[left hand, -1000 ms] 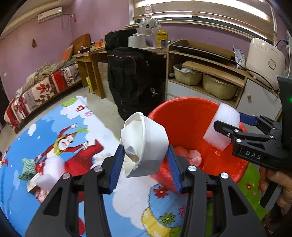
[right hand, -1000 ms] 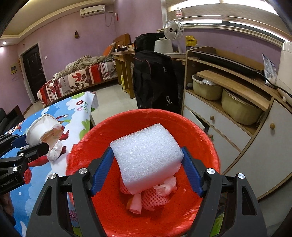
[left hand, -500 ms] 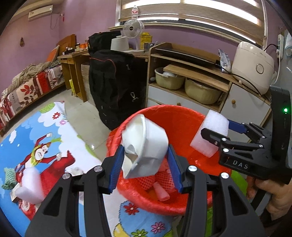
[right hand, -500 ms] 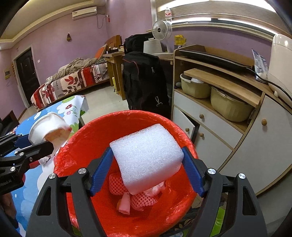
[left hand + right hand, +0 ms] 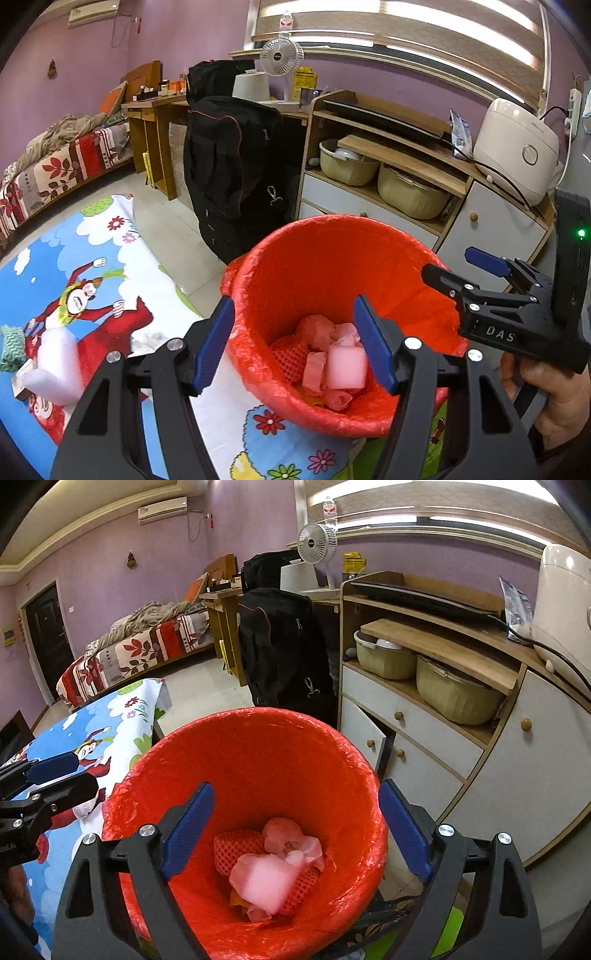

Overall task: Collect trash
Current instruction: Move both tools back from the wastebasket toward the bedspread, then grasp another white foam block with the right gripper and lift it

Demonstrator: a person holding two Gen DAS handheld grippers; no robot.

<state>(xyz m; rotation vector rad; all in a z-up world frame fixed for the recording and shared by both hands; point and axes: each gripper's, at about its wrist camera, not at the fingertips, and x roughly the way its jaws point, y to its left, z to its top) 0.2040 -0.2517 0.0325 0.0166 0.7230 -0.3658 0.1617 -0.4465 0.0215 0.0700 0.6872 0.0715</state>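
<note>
Left wrist view: my left tool (image 5: 293, 341) is opening with nothing between its jaws, above the red-lined bin (image 5: 295, 236), where foam scraps (image 5: 345, 365) lie. Right wrist view: my right tool (image 5: 295, 830) is opening, empty, over the same trash (image 5: 266, 880).

The bin (image 5: 258, 760) stands at lower centre, trash (image 5: 269, 867) inside it; the cabinet (image 5: 480, 746) is right, the table (image 5: 110, 723) left, the suitcase (image 5: 284, 653) behind.
</note>
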